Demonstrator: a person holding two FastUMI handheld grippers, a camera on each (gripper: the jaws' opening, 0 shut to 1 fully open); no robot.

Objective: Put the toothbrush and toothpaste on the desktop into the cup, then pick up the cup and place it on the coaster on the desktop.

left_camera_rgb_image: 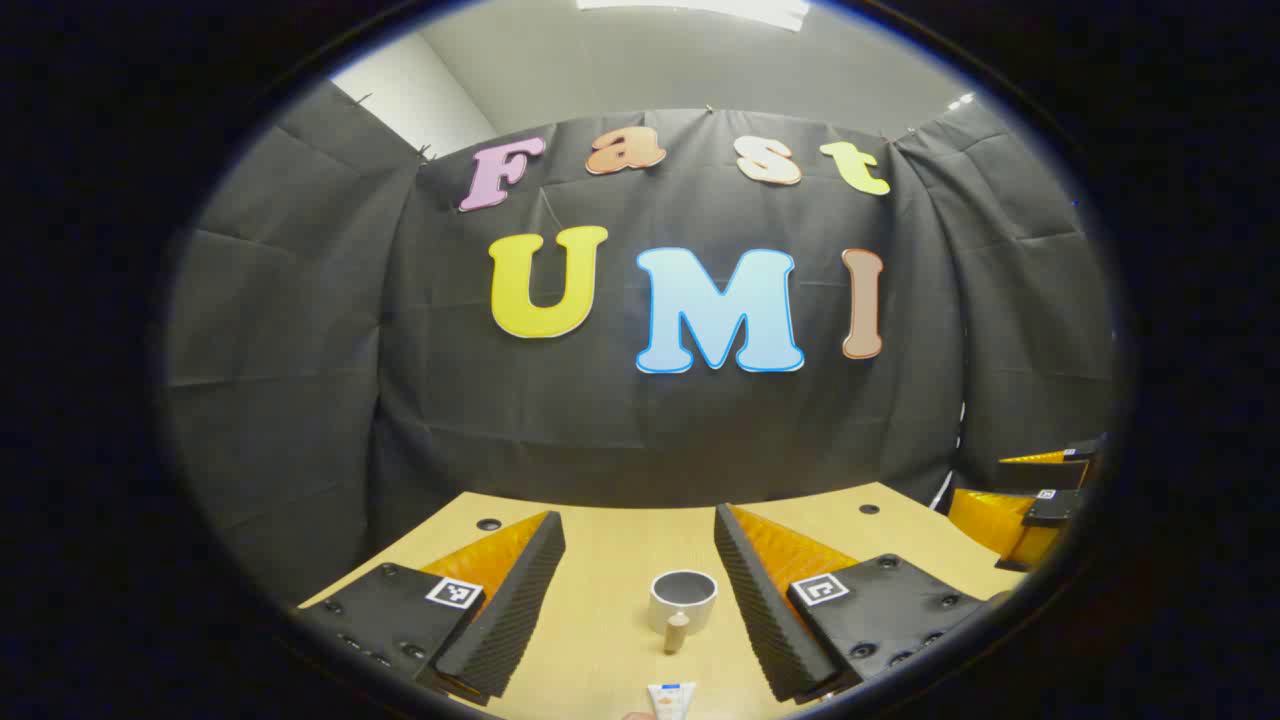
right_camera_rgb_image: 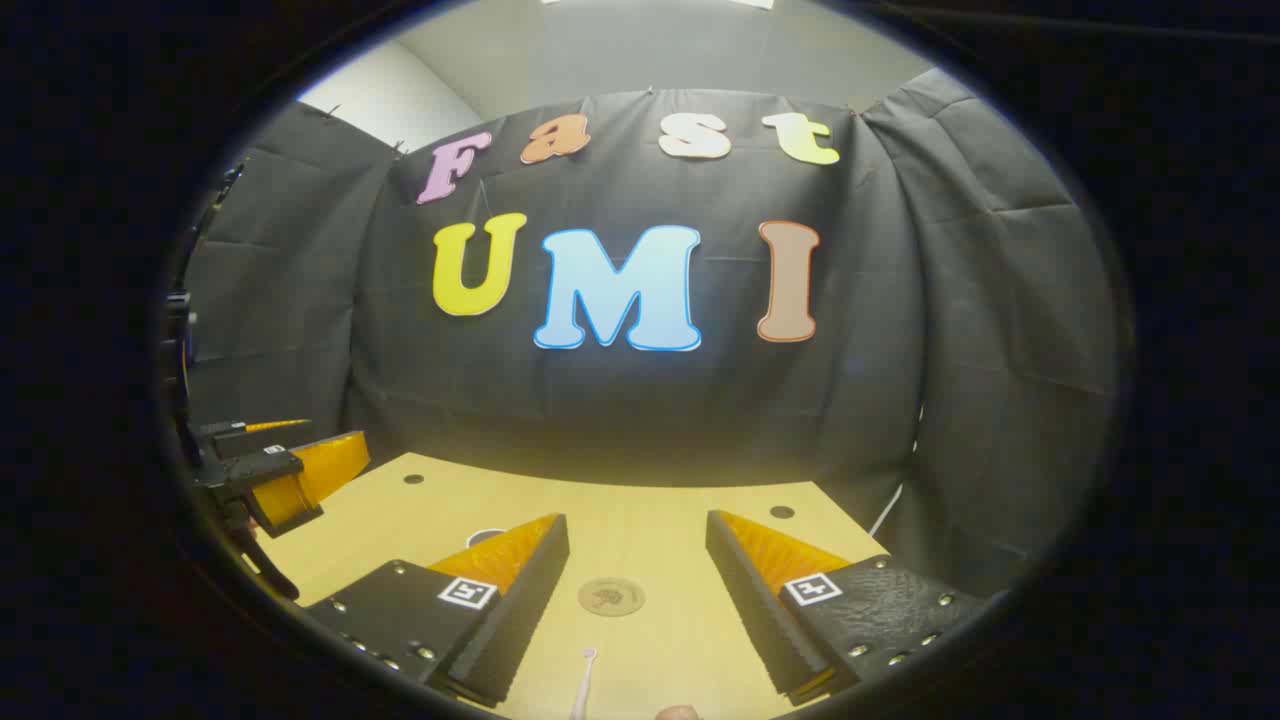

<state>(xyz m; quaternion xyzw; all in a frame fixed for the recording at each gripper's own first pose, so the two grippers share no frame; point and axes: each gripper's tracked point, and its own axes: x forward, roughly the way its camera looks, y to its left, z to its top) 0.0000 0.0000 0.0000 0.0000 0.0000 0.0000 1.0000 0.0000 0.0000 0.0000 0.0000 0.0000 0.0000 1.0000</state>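
- The table [left_camera_rgb_image: 620,545] carries everything; both grippers hover above it, fingers spread apart, holding nothing
- The left gripper [left_camera_rgb_image: 640,570] frames the cup [left_camera_rgb_image: 683,598] standing upright between its fingers; the toothpaste [left_camera_rgb_image: 671,698] lies nearer, below the cup
- The right gripper [right_camera_rgb_image: 637,570] frames the coaster [right_camera_rgb_image: 611,596]; the toothbrush [right_camera_rgb_image: 584,684] lies just nearer than it

The wooden desktop [left_camera_rgb_image: 610,560] bears a cup [left_camera_rgb_image: 683,598], toothpaste [left_camera_rgb_image: 671,698], toothbrush [right_camera_rgb_image: 583,680] and coaster [right_camera_rgb_image: 611,597].

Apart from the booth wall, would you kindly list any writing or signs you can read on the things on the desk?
None is readable.
Toothpaste tube: print too small and cut off.
Coaster: round emblem, too blurred.
Left tool and right tool: square black-and-white code markers, no words.
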